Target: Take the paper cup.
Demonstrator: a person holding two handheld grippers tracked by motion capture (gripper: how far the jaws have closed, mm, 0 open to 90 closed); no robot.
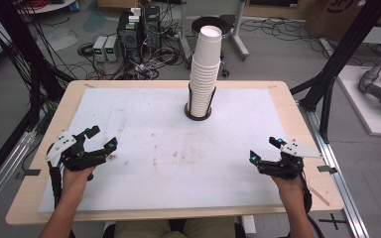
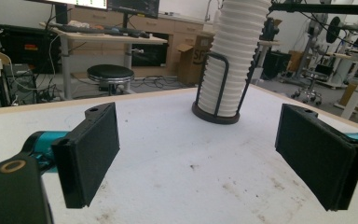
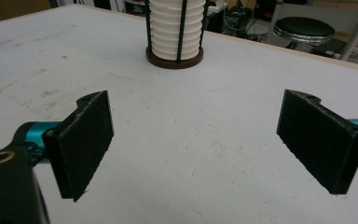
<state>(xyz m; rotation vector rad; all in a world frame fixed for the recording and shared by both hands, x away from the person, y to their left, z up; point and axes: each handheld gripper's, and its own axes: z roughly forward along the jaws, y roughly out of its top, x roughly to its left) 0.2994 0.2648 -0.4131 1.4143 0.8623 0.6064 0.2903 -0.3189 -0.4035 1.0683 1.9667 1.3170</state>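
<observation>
A tall stack of white paper cups (image 1: 206,67) stands upright in a dark wire holder (image 1: 198,110) at the far middle of the white table mat (image 1: 178,148). My left gripper (image 1: 101,137) rests near the mat's left edge, open, nothing between its jaws. On the right side my right gripper (image 1: 265,148) is open too and holds nothing. The left gripper view looks at the cup stack (image 2: 235,51) ahead between its black pads (image 2: 91,154). The right gripper view has the stack (image 3: 175,28) and its holder base (image 3: 175,60) farther ahead, with the pads (image 3: 81,140) wide apart.
The mat lies on a wooden table (image 1: 34,173). Beyond the far edge are a black stool (image 1: 209,25), computer boxes (image 1: 129,34) and cables on the floor. A black frame post (image 1: 340,54) rises at the right.
</observation>
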